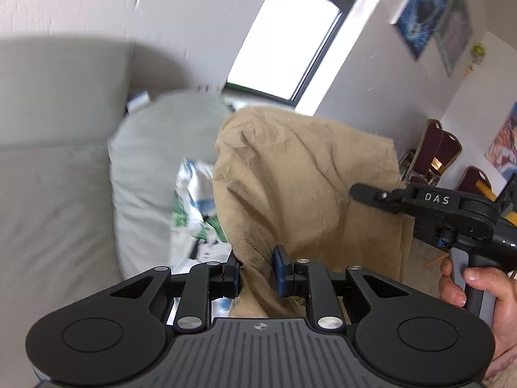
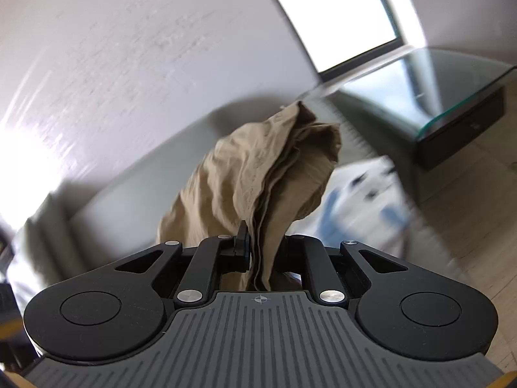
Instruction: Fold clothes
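A tan garment [image 1: 300, 174] hangs in the air between both grippers, above a grey sofa [image 1: 48, 161]. My left gripper [image 1: 257, 268] is shut on a bunched edge of it, cloth pinched between the blue pads. In the left wrist view my right gripper [image 1: 355, 190] comes in from the right, held by a hand [image 1: 468, 287], its tip against the garment's right edge. In the right wrist view the right gripper [image 2: 261, 252] is shut on several folded layers of the tan garment [image 2: 258, 174], which rise crumpled ahead of it.
A grey cushion [image 1: 155, 148] and a white printed cloth [image 1: 194, 207] lie on the sofa below. A glass-topped side table [image 2: 452, 103] stands by the window. Dark red chairs [image 1: 436, 152] are stacked at the far wall.
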`<state>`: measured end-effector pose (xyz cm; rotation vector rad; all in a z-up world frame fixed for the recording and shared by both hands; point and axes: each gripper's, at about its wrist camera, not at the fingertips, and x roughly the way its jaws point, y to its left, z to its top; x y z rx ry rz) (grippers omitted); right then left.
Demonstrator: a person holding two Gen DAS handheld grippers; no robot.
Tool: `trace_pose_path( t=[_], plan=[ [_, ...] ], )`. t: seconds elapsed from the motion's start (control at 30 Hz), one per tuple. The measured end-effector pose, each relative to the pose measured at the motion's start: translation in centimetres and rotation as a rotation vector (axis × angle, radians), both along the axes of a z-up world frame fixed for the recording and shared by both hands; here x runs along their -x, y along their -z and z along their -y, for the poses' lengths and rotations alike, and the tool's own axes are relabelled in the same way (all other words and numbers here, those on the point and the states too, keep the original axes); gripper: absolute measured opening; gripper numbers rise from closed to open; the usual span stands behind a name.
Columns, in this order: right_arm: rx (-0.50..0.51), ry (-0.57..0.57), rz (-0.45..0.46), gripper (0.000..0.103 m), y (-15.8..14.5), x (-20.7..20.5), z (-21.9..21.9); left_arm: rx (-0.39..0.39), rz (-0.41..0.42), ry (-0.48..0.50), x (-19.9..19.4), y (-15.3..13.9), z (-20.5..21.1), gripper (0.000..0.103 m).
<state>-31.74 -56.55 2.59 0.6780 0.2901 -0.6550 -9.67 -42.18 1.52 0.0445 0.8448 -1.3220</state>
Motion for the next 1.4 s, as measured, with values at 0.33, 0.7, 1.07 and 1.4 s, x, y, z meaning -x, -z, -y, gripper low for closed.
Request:
trace_pose_path(
  t=[0.33, 0.7, 1.07, 1.4],
  plan=[
    [-0.094, 0.057, -0.295, 0.033, 10.0, -6.0, 10.2, -0.198, 0.12, -0.066, 0.5, 6.7, 4.9, 0.032],
    [-0.053, 0.166, -0.046, 0.092, 2.3, 2.8, 0.3, -0.241, 0.25, -0.095, 3.0, 2.1, -6.3, 0.079],
    [-0.084, -0.024, -0.158, 0.099, -2.8, 3.8, -9.8, -0.201, 0.292, -0.186, 7.0, -3.7, -12.4, 0.1],
    [0.224, 0.022, -0.478, 0.103, -11.5, 4.1, -17.1, -0.207, 0.248, -0.191, 10.7, -6.7, -11.8, 0.102]
  ],
)
